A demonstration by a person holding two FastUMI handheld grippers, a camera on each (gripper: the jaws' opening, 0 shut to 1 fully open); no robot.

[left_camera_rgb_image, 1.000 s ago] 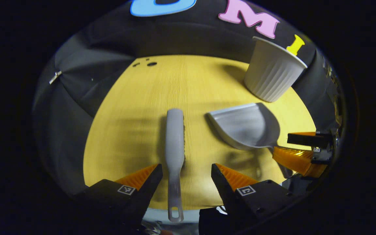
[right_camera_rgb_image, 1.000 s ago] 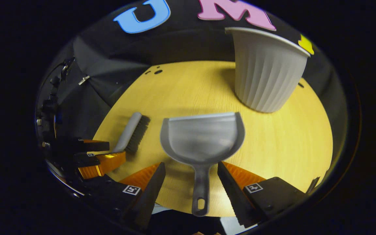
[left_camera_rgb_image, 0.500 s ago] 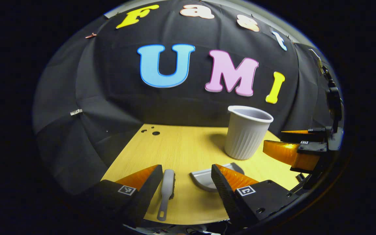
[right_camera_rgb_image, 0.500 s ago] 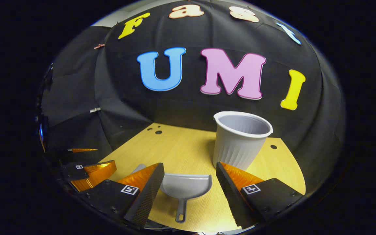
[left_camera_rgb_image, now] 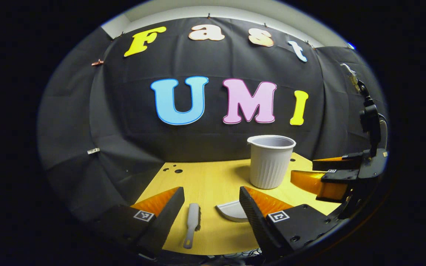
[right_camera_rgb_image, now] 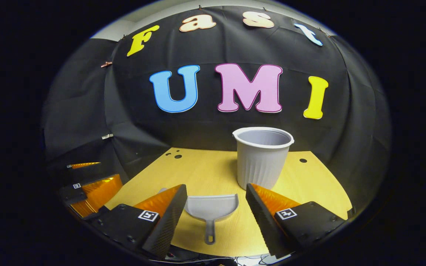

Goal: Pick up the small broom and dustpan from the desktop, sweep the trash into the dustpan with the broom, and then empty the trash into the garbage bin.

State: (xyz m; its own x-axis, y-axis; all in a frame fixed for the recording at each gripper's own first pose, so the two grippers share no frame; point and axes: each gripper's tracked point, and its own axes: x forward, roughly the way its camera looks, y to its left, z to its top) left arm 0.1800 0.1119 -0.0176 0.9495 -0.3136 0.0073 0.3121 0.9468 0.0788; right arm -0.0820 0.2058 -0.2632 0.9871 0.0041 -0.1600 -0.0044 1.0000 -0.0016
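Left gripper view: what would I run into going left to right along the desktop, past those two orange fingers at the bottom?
Small broom → dustpan, partly behind a finger → white ribbed garbage bin → the other gripper, off to the right.

both views low, facing shared bin (left_camera_rgb_image: pixel 271 161)

A recording booth: black cloth wall (right_camera_rgb_image: pixel 87 111) (clipped up) behind a small wooden desktop (right_camera_rgb_image: pixel 205 166).

Left gripper (left_camera_rgb_image: pixel 211 207), jaws apart, above the wooden desktop (left_camera_rgb_image: pixel 213 177). Between its fingers lies the small broom (left_camera_rgb_image: pixel 192 223); the dustpan (left_camera_rgb_image: pixel 232 210) and the upright garbage bin (left_camera_rgb_image: pixel 270 162) sit further right. Right gripper (left_camera_rgb_image: pixel 324 173) at far right.
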